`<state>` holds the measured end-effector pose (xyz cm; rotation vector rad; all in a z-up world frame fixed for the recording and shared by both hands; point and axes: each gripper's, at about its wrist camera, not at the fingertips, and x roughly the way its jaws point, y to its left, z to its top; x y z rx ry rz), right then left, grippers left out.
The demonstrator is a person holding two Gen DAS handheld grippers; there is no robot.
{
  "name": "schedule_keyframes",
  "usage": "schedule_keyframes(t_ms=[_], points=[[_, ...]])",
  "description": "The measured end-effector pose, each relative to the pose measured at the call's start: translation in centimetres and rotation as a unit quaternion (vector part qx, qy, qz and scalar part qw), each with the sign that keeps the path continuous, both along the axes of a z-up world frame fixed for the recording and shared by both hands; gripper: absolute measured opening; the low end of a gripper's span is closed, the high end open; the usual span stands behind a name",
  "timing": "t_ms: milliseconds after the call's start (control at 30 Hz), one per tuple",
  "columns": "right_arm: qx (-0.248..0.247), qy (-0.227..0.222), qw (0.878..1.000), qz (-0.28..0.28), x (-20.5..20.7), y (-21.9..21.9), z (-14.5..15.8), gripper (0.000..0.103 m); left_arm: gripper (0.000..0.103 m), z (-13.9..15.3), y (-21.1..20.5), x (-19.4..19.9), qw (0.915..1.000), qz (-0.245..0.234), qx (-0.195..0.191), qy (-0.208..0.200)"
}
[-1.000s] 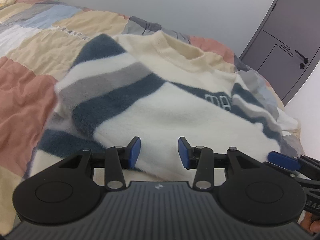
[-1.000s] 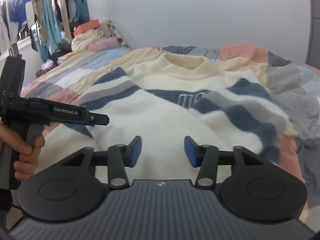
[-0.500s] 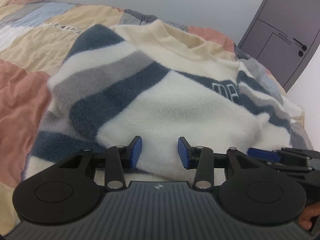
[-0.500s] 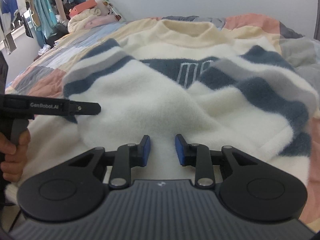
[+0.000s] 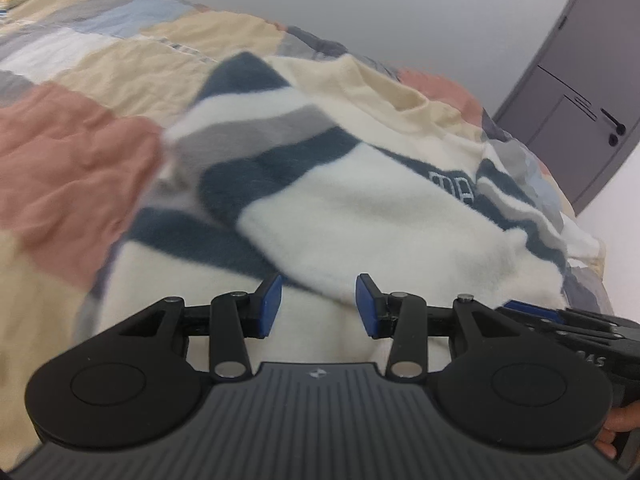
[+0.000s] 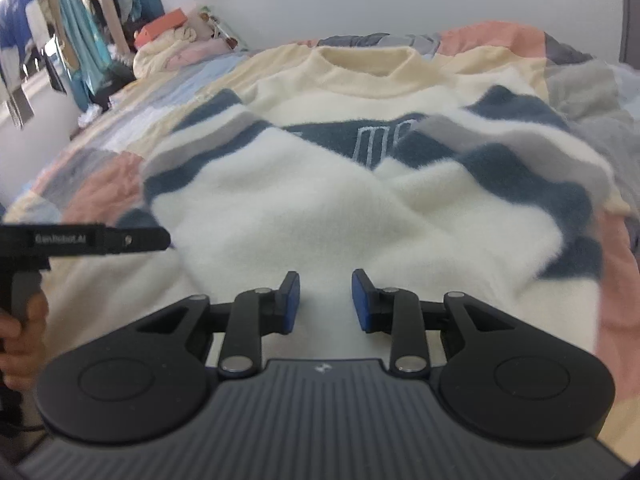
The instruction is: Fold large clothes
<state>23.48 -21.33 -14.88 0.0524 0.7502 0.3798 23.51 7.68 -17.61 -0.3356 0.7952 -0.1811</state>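
Observation:
A fluffy white sweater [image 5: 384, 216] with navy and grey stripes and a cream collar lies on the bed, both sleeves folded in over the chest. It fills the right wrist view [image 6: 320, 208] too. My left gripper [image 5: 319, 306] is open and empty, just above the sweater's near hem by the folded left sleeve. My right gripper [image 6: 325, 302] is open and empty over the white lower body of the sweater. The left gripper also shows at the left of the right wrist view [image 6: 120, 239], and the right gripper's blue tip shows at the right of the left wrist view [image 5: 532, 306].
The bed has a patchwork quilt [image 5: 80, 152] in pink, cream, grey and blue. A grey door [image 5: 576, 112] stands beyond the bed's far right. Pillows and bedding [image 6: 180, 46] lie at the head, with hanging clothes [image 6: 80, 20] at the far left.
The right gripper's jaws narrowed half a second ago and have opened wider again. Both grippers have dropped closer to the sweater's near hem. The sweater has not changed shape.

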Motion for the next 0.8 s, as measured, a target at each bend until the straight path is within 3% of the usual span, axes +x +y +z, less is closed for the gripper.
schedule_keyframes(t_ms=[133, 233, 500, 567, 700, 800], points=[[0.007, 0.005, 1.0, -0.017, -2.0, -1.0, 0.8, 0.031, 0.047, 1.4, 0.3, -2.9, 0.9997, 0.018, 0.012, -0.01], [0.055, 0.046, 0.996, -0.056, -3.0, -3.1, 0.6, 0.031, 0.047, 1.1, 0.9, -5.6, 0.9994, 0.033, -0.009, 0.002], [0.141, 0.135, 0.973, -0.122, -6.5, -6.5, 0.3, 0.034, 0.047, 3.1, 1.3, -9.7, 0.9981, 0.06, 0.011, 0.012], [0.143, 0.17, 0.967, -0.125, -7.3, -6.6, 0.1, 0.033, 0.047, 3.5, 1.7, -10.3, 0.9978, 0.06, 0.006, 0.026], [0.133, 0.199, 0.962, -0.133, -8.6, -7.0, 0.9, 0.031, 0.047, 3.9, 3.3, -11.3, 0.9939, 0.074, -0.02, 0.079], [0.106, 0.215, 0.962, -0.127, -9.4, -7.2, 1.4, 0.036, 0.047, 4.8, 3.3, -12.3, 0.9933, 0.074, -0.011, 0.087]])
